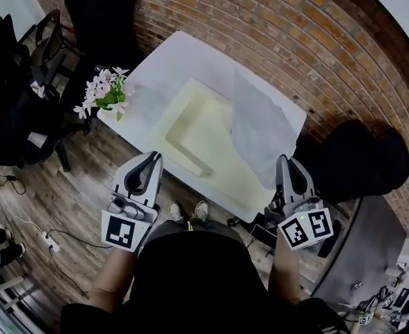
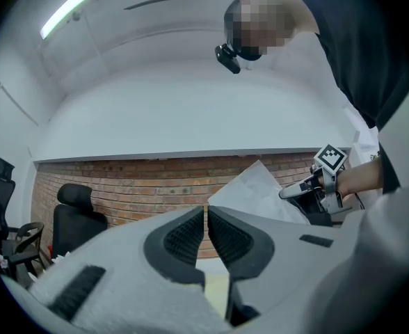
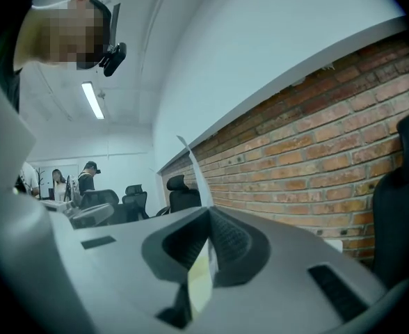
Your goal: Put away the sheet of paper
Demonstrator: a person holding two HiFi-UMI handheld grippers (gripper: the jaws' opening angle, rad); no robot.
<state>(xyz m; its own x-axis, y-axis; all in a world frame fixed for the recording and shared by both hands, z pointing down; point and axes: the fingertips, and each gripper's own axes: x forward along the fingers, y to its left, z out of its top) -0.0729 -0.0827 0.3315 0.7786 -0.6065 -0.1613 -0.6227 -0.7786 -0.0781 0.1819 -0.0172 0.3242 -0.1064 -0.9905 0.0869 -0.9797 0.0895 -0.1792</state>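
The right tongs are clamped shut on the sheet of paper. In the right gripper view the sheet runs edge-on between the pads and rises past the tips. The grip is at the sheet's near lower corner. The rest stands up and leans over the right side of the pale yellow tray; from the head view we cannot tell whether any of it touches the tray.

The left tongs hover off the near left corner of the tray. Their jaws are closed to a thin slit with nothing between them, so we call them empty.

The tray lies on the white worktop. We can't tell if it is a tray or a folder. The flowers sit well left of the tray, at the worktop's corner, and a brick wall runs beyond it.

Handling, as we judge it:
- **Weight and stiffness:** the sheet is very light and thin, and it looks creased. Held by one corner, it should flop and sway with any quick move.
- **Risks:** it will likely tear or crumple if pulled hard, and could slip from a weak pinch.
- **Where to hold:** the best hold is at an edge or corner, with the pads well onto the paper. A second pinch by the left tongs on the edge nearer the tray's middle would probably steady it.
- **Next move:** lowering it flat onto the tray likely needs a slow, level move.
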